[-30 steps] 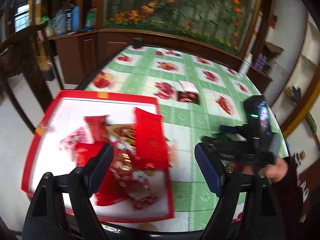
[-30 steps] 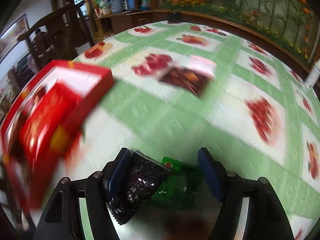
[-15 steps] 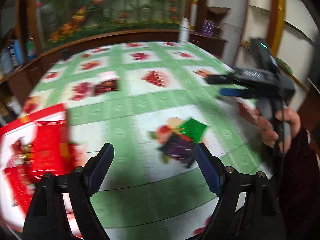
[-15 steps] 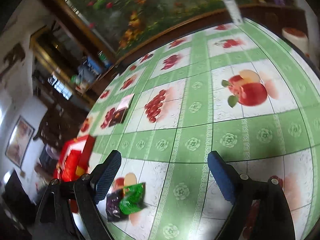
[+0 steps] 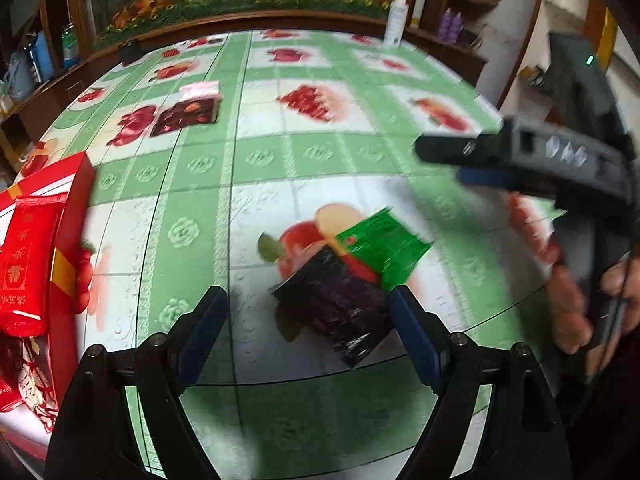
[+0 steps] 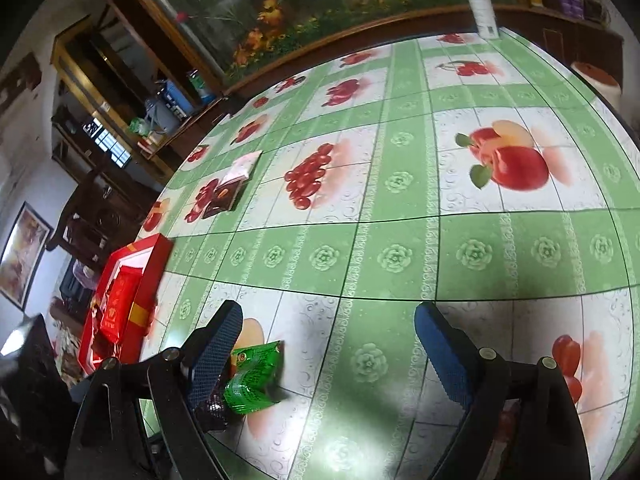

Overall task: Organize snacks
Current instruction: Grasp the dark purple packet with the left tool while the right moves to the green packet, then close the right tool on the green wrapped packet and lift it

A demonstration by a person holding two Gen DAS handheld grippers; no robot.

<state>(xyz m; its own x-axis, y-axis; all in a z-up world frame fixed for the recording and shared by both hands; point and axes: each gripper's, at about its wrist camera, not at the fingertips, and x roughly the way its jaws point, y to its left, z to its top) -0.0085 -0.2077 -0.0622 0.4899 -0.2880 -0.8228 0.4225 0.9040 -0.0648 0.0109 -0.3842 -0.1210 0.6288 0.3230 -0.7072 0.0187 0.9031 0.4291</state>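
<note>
One red box [image 5: 72, 216] stands far left of the left gripper [image 5: 308, 328], holding one red packet [image 5: 24, 264] and other snacks too blurred to count. Two loose packets lie overlapped on the bench [image 5: 256, 160]: a dark packet [image 5: 336, 312] between the released left fingers [image 5: 200, 332], nearer the right one, and a green packet [image 5: 384, 244] just beyond. One brown-and-pink packet [image 5: 192, 108] lies well ahead. The right gripper [image 6: 328, 356] has just been opening; nothing lies between its spread fingers [image 6: 216, 352], the green packet beside the left one.
</note>
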